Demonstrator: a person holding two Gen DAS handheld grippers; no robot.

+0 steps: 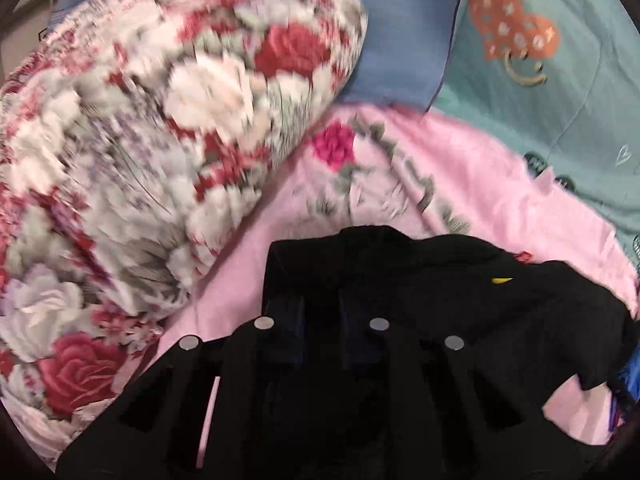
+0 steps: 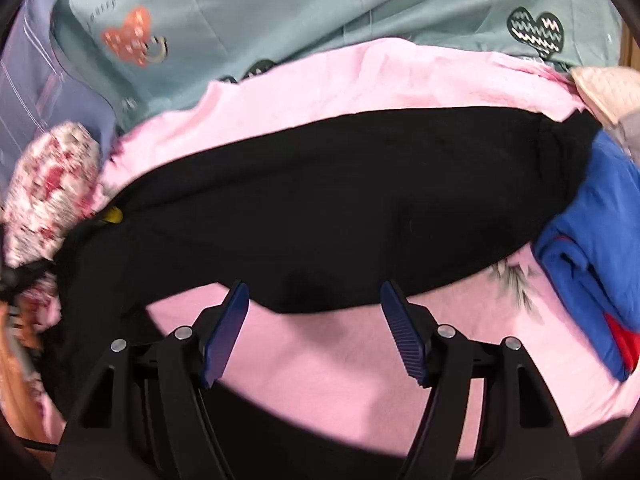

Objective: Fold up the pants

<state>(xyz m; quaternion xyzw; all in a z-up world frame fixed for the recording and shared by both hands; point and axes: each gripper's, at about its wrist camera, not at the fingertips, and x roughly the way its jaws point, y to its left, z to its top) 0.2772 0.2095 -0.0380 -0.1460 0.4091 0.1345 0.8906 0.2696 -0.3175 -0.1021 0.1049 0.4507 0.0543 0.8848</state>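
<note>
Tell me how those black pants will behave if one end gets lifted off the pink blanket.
The black pants lie limp and creased, so they would probably drape and sag rather than hold shape. Their thin cloth looks light. On the fuzzy pink blanket they would likely drag, not slide freely.

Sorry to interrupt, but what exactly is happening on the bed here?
A person is folding black pants on a pink blanket with two handheld grippers. The left gripper is shut on the pants' edge nearest it. The right gripper is open, its fingertips at the pants' near edge without pinching it. A blue garment lies at the right.
</note>
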